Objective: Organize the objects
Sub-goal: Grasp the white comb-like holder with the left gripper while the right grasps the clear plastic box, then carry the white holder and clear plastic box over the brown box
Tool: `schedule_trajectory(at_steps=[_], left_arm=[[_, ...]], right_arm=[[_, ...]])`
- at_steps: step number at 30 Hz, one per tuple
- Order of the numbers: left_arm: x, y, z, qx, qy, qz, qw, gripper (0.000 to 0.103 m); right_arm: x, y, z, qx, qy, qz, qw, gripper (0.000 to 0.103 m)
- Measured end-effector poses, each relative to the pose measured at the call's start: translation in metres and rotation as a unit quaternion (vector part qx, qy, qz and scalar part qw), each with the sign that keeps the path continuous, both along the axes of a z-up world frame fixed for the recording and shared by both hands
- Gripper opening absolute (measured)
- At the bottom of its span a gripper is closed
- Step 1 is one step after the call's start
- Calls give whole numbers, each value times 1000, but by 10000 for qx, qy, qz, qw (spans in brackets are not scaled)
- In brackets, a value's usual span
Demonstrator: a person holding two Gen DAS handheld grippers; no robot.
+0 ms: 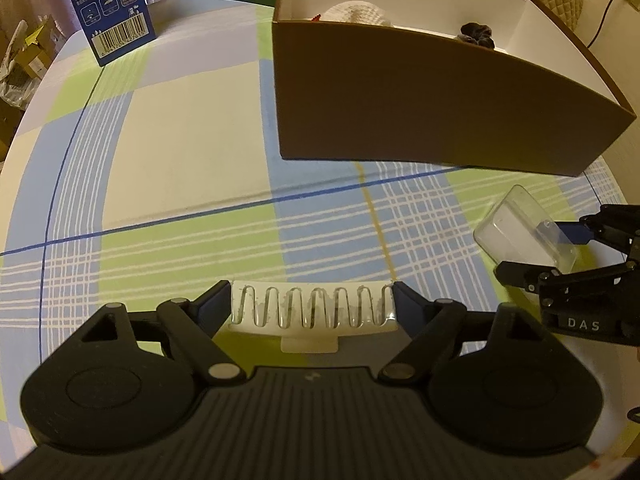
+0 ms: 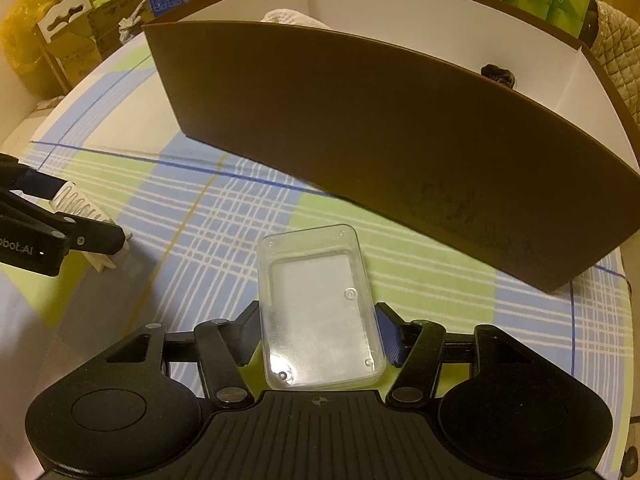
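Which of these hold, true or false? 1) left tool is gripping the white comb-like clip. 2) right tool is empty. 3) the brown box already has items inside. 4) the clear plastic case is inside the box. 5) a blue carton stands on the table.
1) True. The left tool is shut on the white comb-like clip, held by its two ends.
2) False. The right tool holds the clear plastic case between its fingers.
3) True. The brown box holds a white fabric item and a dark scrunchie.
4) False. The case is outside, in front of the box's near wall.
5) True. The blue carton stands on the checked tablecloth, left of the box.
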State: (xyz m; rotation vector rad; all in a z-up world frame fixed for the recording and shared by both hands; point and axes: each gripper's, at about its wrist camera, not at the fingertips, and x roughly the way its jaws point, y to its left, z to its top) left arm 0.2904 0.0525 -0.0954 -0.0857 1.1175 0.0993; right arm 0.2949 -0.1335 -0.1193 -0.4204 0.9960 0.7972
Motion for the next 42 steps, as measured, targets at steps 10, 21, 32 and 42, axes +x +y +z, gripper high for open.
schedule_trajectory(at_steps=[10, 21, 32, 42], left_arm=[[-10, -8, 6, 37, -30, -57, 10000, 82], [-22, -17, 26, 79, -238, -117, 9996, 82], [-37, -32, 58, 37, -623, -255, 9977, 82], [-41, -50, 89, 12, -1021, -438, 9938, 82]], right_arm=[[-18, -5, 12, 80, 42, 196, 9998, 56], [-28, -14, 32, 233, -32, 78, 9997, 56], [-39, -36, 66, 501, -112, -183, 9985, 56], [-44, -57, 94, 826, -230, -335, 9958, 56]])
